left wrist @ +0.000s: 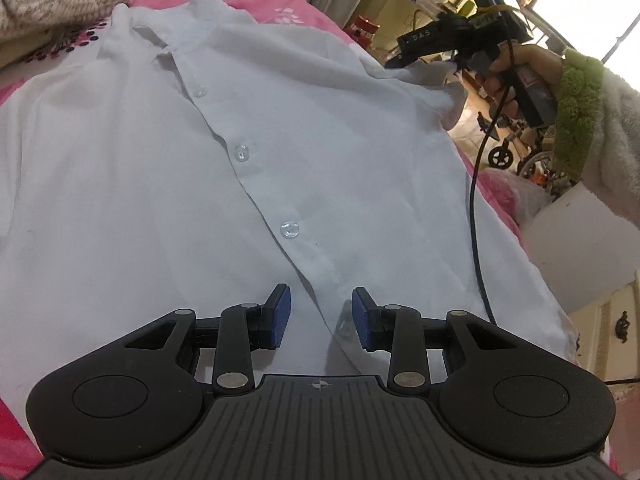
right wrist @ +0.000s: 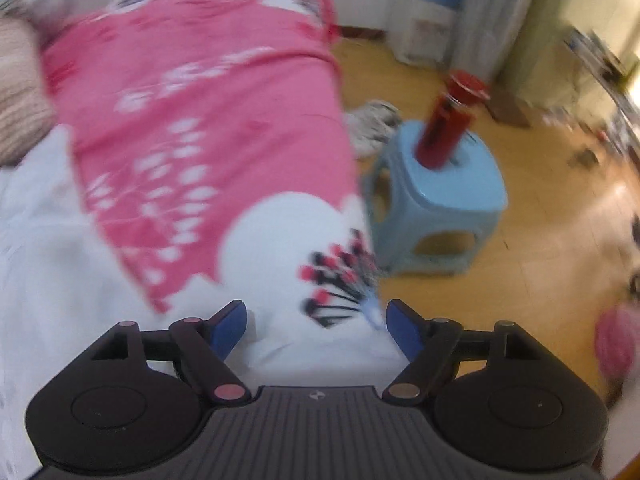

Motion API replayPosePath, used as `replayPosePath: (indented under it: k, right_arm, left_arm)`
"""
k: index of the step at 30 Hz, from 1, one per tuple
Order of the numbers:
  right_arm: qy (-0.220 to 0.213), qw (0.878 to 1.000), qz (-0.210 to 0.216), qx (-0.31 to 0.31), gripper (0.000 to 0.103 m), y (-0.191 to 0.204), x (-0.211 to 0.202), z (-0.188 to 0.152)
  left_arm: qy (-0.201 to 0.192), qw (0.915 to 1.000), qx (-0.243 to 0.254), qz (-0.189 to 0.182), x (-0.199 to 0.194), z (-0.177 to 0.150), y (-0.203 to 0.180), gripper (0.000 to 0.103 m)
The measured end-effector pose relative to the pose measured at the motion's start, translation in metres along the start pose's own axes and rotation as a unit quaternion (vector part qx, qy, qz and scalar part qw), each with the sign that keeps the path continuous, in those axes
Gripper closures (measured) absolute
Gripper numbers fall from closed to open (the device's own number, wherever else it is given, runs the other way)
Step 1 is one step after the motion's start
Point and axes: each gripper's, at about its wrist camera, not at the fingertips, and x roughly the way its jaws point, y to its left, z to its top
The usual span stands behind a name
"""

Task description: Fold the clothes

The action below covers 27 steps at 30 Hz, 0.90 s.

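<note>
White button-front shirt [left wrist: 168, 152]: lies flat, face up, on pink floral bedsheet [left wrist: 280, 8]; long axis runs away from left camera, collar at far end, hem nearest. Left black two-finger gripper [left wrist: 320, 316]: released, jaws spread above the lower placket, touching nothing visible. Right black two-finger gripper [right wrist: 316, 328]: released, jaws parted over white fabric at bed edge. Light-blue plastic stool [right wrist: 440, 200] stands beside bed.
</note>
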Motion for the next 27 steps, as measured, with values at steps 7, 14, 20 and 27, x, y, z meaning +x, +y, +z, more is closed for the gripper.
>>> replayPosePath:
  k: [7, 14, 20, 27]
  right_arm:
    - [0.017, 0.984, 0.037, 0.172, 0.012, -0.055, 0.008, -0.004]
    - [0.043, 0.982, 0.093, 0.158, 0.016, -0.047, 0.005, -0.014]
    - [0.030, 0.994, 0.080, 0.064, 0.072, -0.022, -0.012, -0.025]
    - [-0.130, 0.977, 0.108, 0.129, 0.098, -0.046, -0.081, -0.026]
  left_arm:
    - [0.000, 1.0000, 0.006, -0.003, 0.002, 0.003, 0.001, 0.070]
    - [-0.005, 0.9999, 0.014, -0.003, -0.001, 0.007, 0.002, 0.070]
    - [-0.006, 0.9998, 0.017, -0.001, 0.003, 0.010, 0.000, 0.070]
    - [-0.004, 0.9997, 0.023, 0.008, 0.007, 0.009, -0.003, 0.070]
